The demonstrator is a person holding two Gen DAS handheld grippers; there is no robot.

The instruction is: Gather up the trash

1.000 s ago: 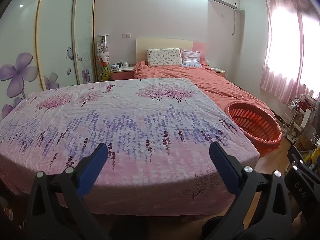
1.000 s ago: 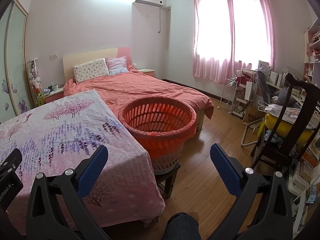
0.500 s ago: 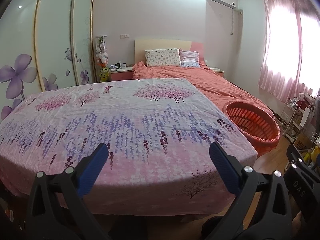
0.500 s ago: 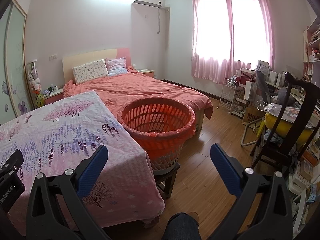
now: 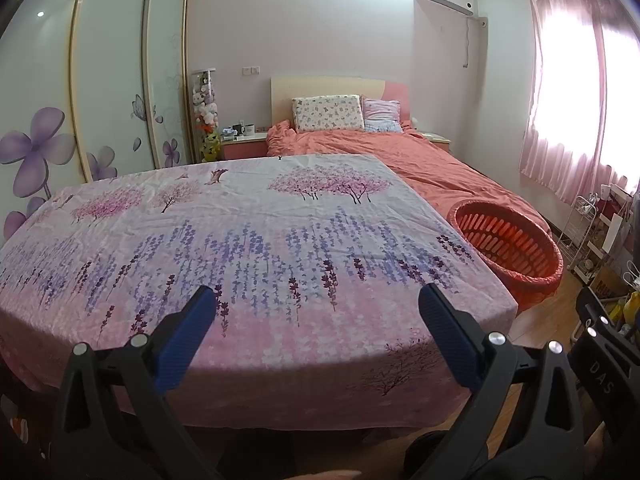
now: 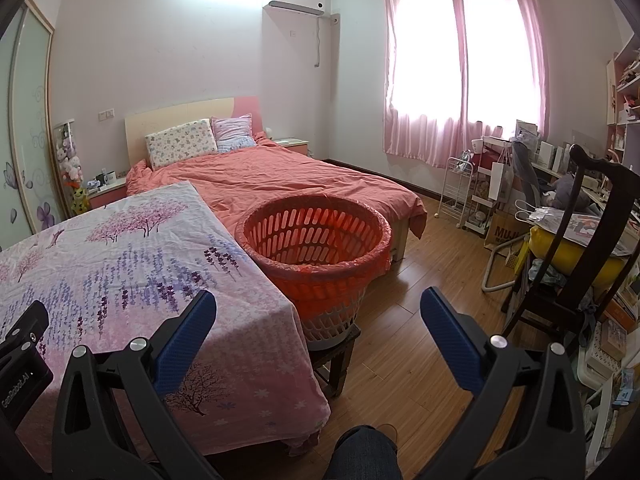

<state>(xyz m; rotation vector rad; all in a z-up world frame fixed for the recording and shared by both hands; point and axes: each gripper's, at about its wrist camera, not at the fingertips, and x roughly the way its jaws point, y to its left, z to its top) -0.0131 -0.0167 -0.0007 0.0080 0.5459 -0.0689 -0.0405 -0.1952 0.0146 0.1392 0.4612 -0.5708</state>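
Both tools, left tool (image 5: 316, 312) and right tool (image 6: 318, 316), hold their fingers spread and empty; an orange laundry basket (image 6: 316, 240) sits just ahead of the right tool.

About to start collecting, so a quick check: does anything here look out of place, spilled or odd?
Nothing spilled or damaged. Oddly for this job, no trash shows on the floral cloth. The orange basket, lined with a bag, is perched on a small stool beside it, and looks upright. Both tools, left and right, are open and hold nothing.
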